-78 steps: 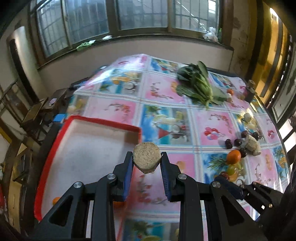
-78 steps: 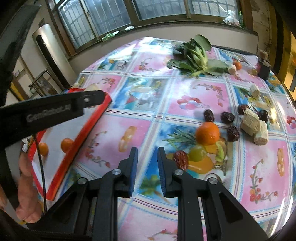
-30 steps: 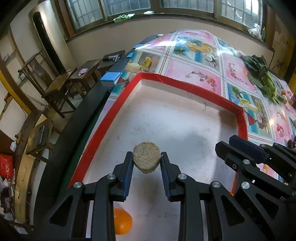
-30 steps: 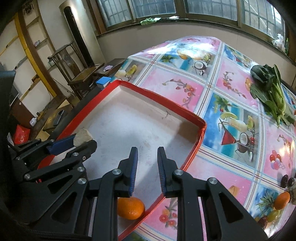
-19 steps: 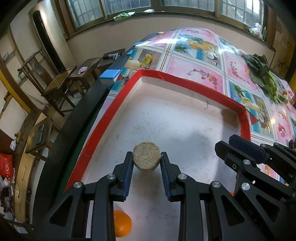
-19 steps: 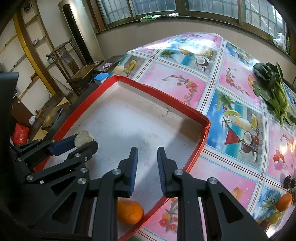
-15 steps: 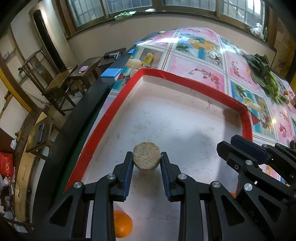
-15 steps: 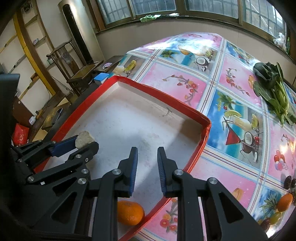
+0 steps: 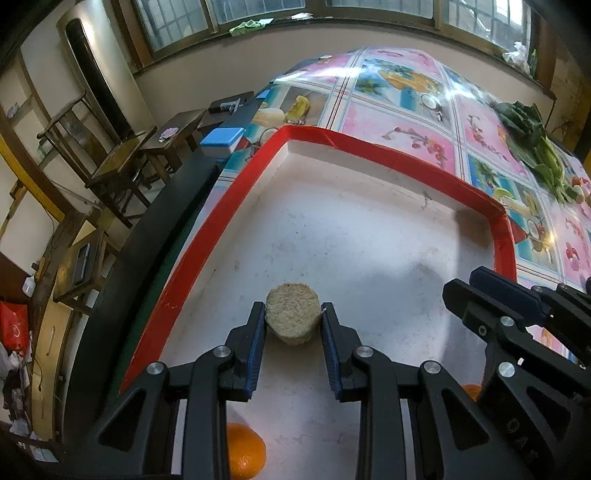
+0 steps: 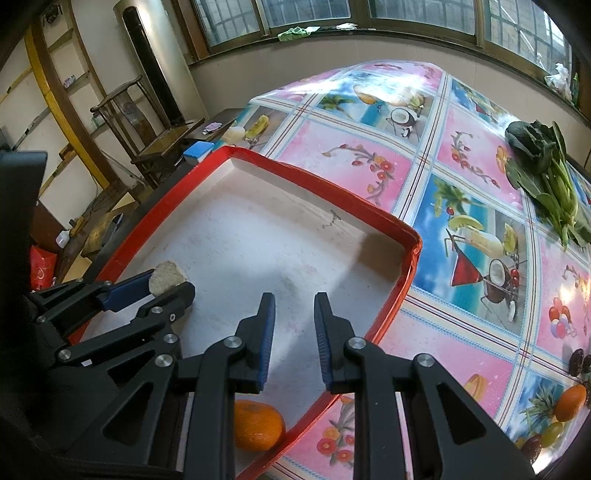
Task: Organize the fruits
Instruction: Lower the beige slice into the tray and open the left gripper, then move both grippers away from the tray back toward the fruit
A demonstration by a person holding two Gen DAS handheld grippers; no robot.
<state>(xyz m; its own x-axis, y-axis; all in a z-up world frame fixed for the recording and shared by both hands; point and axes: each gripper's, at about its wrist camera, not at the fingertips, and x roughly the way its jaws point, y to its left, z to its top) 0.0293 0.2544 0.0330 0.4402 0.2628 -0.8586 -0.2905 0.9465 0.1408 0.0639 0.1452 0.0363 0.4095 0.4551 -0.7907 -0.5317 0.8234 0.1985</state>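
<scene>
only right wrist view shows loose orange (image 10: 570, 397).

Daylight reaches you through the barred windows (image 10: 406, 14) behind the table, leaving white glare on the glossy tablecloth (image 10: 376, 85) at its far end. Your tray (image 9: 369, 236) floor reads pale and evenly lit, with a soft grey shadow lying just ahead of the right gripper (image 10: 291, 325). Both views stay sharp at the centre, free of motion blur. The fisheye lens bends the table edge and window frames, and every corner falls to black.
</scene>
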